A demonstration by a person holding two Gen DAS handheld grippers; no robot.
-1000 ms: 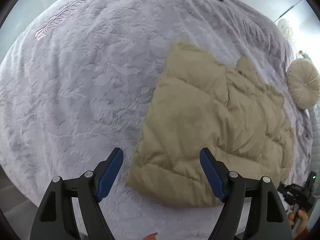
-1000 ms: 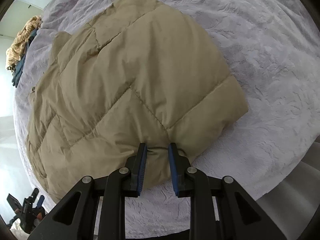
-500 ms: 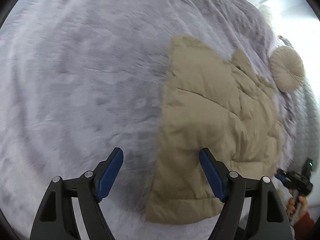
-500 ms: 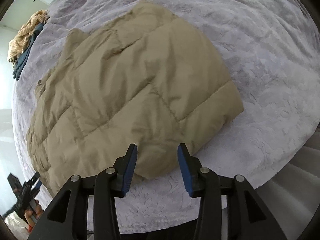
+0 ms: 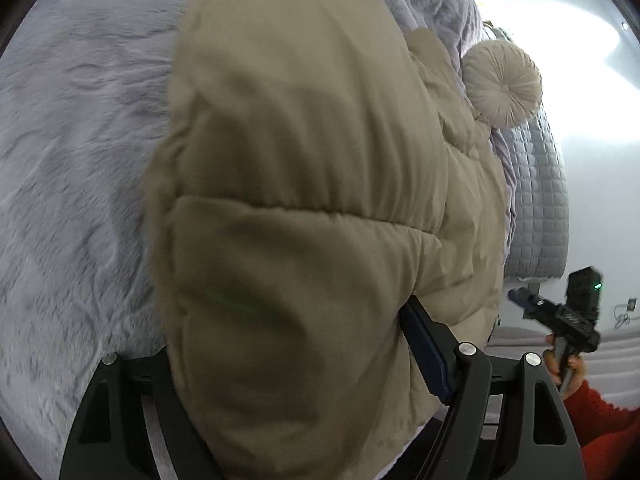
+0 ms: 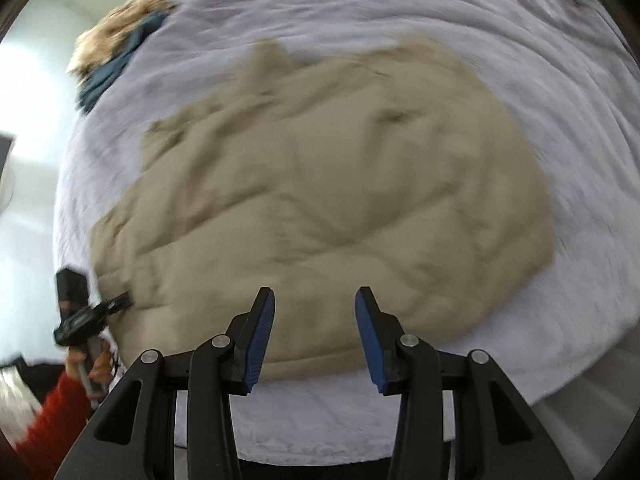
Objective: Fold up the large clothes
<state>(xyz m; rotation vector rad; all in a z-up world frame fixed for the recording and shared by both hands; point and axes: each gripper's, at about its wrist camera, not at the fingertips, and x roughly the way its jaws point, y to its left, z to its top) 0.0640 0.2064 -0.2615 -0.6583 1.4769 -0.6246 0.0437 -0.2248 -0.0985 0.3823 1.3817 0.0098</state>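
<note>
Closing on jacket (image 5: 304,184) edge | left gripper (image 5: 288,364) wide, padding between 2 jaws, not pinched | right gripper (image 6: 314,336) half-open, empty | jacket on bed (image 6: 520,32) | you squeeze deep.

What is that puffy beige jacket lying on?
The beige jacket lies on a pale lilac plush bedspread, which shows all around it. Whatever sits beneath the jacket itself is covered, and the mattress under the bedspread cannot be seen.
</note>
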